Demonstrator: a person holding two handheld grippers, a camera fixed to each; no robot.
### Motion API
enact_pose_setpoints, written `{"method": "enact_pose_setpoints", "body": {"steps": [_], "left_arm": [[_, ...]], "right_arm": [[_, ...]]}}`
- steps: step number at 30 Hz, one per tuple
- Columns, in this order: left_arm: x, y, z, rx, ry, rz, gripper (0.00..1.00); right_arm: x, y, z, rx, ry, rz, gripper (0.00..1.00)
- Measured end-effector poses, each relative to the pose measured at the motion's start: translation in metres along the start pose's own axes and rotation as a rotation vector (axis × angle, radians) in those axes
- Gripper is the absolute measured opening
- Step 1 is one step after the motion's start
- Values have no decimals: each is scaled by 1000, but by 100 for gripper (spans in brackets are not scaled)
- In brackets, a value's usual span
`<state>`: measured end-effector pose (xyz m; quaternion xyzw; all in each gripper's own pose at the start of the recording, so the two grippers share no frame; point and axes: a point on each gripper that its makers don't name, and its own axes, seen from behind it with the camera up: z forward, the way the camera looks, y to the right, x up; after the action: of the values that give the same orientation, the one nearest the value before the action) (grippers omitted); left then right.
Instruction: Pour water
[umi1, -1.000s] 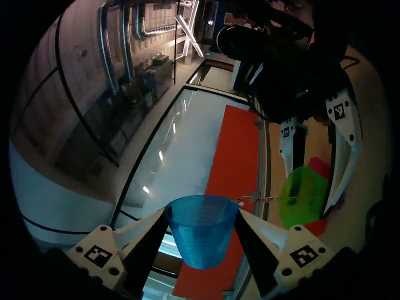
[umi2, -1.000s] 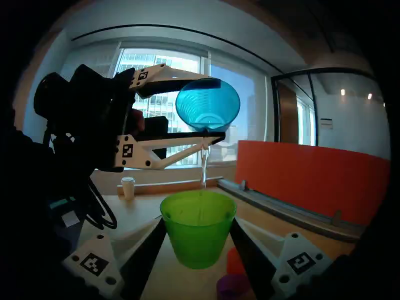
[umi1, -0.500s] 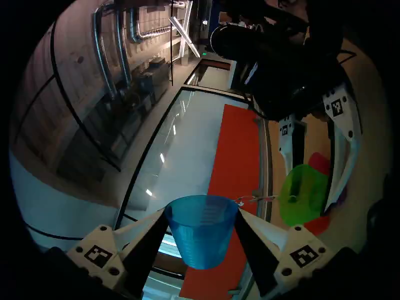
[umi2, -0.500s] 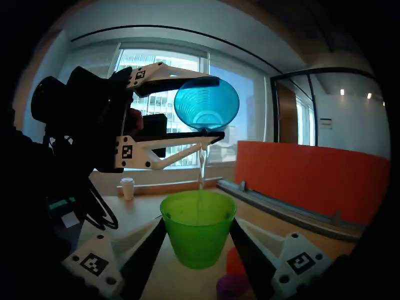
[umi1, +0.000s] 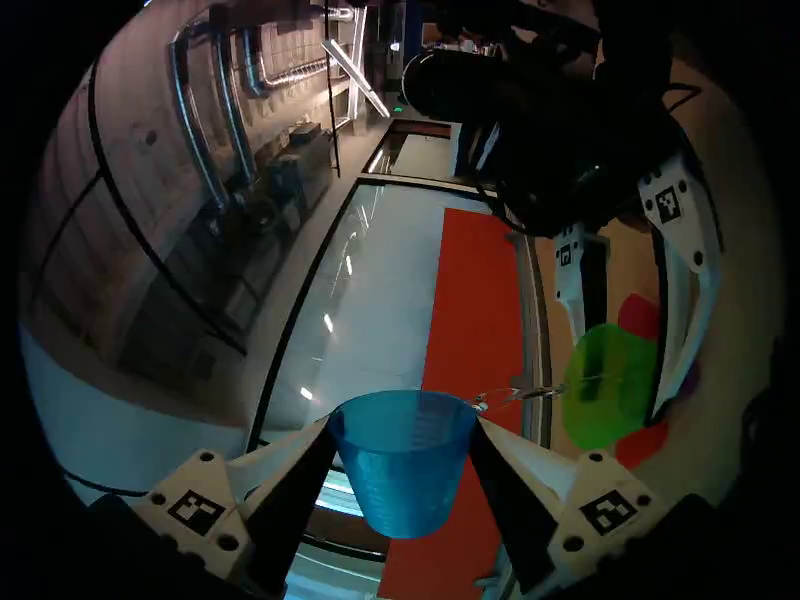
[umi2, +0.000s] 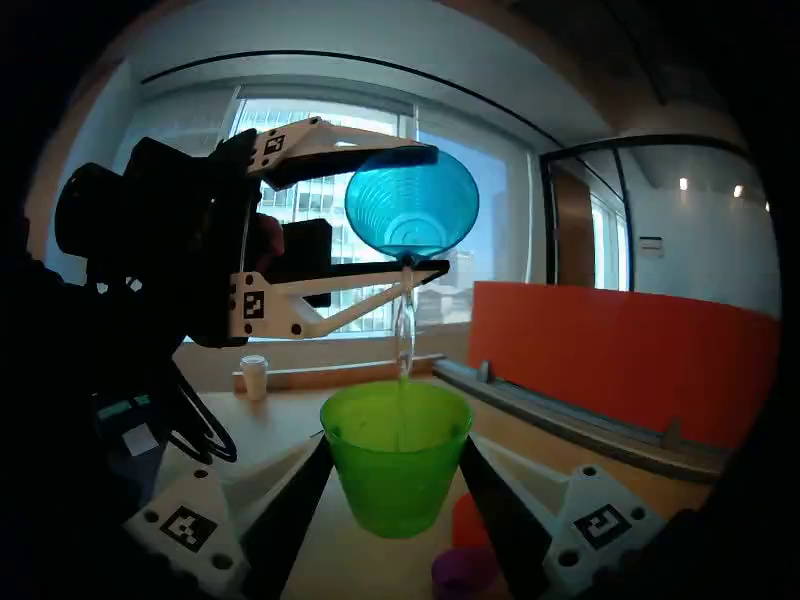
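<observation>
In the right gripper view my right gripper (umi2: 396, 470) is shut on an upright green cup (umi2: 396, 468). Above it the left gripper (umi2: 425, 210) holds a blue cup (umi2: 411, 203) tipped on its side, and a thin stream of water (umi2: 403, 330) falls from its rim into the green cup. In the left gripper view my left gripper (umi1: 403, 470) is shut on the blue cup (umi1: 403, 475), and water (umi1: 520, 392) runs from its rim toward the green cup (umi1: 608, 385), which sits between the right gripper's (umi1: 625, 300) white fingers.
A wooden table (umi2: 260, 415) carries a small white paper cup (umi2: 255, 375) near the window. An orange partition (umi2: 620, 350) stands at the right. A red cup (umi2: 468, 520) and a purple cup (umi2: 462, 575) sit just beneath the green cup.
The blue cup has tipped a little further over, showing more of its underside. The water stream keeps running. The green cup has stayed in place.
</observation>
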<state>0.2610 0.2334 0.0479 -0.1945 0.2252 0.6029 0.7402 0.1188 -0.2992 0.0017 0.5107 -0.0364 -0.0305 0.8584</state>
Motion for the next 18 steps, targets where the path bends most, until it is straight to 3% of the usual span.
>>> {"method": "enact_pose_setpoints", "body": {"steps": [18], "left_arm": [[3, 0, 0, 5, -1, 75, 88]], "right_arm": [[2, 2, 1, -4, 4, 0, 87]]}}
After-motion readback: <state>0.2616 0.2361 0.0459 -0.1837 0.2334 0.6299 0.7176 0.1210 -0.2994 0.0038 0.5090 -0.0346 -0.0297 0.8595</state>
